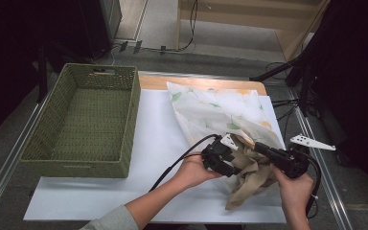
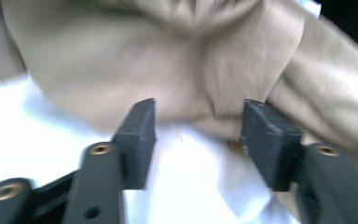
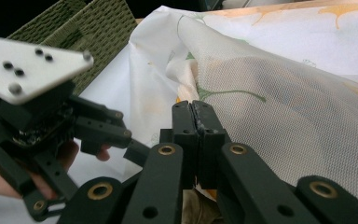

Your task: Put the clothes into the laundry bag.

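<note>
Okay, I've got my left gripper (image 1: pixel 234 165) with jaws spread apart, right at the tan cloth (image 1: pixel 249 179), which sits crumpled on the white sheet (image 1: pixel 158 139) near the table's front edge. My right gripper (image 3: pixel 196 116) has jaws pressed together at the hem of the leaf-print mesh bag (image 1: pixel 220 112); whether they pinch fabric, I can't tell. Green woven basket (image 1: pixel 88 122) stands well left. No readable labels or writing anywhere.

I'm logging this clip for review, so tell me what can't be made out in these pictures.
- Right hand-held gripper, right gripper view: jaws shut at the printed fabric; whether they pinch it is hidden by the jaws themselves.
- Tan cloth, left gripper view: blurred and cut off by the edges.
- Basket, high view: near wall hides the inside just behind it.
</note>
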Tool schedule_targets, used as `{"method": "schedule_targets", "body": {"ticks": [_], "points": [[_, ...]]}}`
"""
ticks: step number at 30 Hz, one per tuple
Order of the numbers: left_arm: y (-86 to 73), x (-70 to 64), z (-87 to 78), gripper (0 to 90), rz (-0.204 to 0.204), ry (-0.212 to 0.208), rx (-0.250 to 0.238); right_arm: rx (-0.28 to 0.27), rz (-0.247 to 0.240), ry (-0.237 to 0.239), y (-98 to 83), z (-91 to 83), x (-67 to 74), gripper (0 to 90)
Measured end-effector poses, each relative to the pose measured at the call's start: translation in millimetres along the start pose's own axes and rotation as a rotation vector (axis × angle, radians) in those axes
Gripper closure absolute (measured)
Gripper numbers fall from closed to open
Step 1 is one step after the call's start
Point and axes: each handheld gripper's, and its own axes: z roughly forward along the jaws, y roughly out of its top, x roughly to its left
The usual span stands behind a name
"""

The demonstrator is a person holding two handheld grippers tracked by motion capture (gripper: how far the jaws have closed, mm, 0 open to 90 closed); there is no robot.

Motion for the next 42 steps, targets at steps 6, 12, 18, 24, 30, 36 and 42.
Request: {"method": "schedule_targets", "body": {"ticks": [6,12,18,24,30,36,42], "points": [[-14.8,0.7,16.6,32.9,-0.002,0.068,0.059,0.003,0.006,-0.001,-0.1,1.1,0.3,89.1],[-21.7,-11.5,31.5,57.3,0.096,0.251,0.056,0.000,0.006,0.003,0.0,1.4,0.3,89.0],[-24.3,-3.5,29.8,89.8,0.063,0.222,0.024,0.005,0.007,0.014,1.2,3.3,1.6,89.0],[-28.8,8.4,2.8,90.0,-0.034,0.160,-0.008,0.010,-0.005,0.030,3.2,8.1,4.3,89.0],[-44.5,11.8,-60.3,90.0,-0.083,0.178,-0.087,0.001,-0.029,0.059,9.0,12.4,15.2,89.0],[-76.0,12.0,-100.0,90.0,-0.159,0.197,-0.127,0.007,-0.049,0.090,13.2,22.4,25.7,89.0],[-114.2,7.7,-119.2,90.0,-0.222,0.209,-0.142,0.023,-0.063,0.109,15.8,32.2,33.6,89.0]]}}
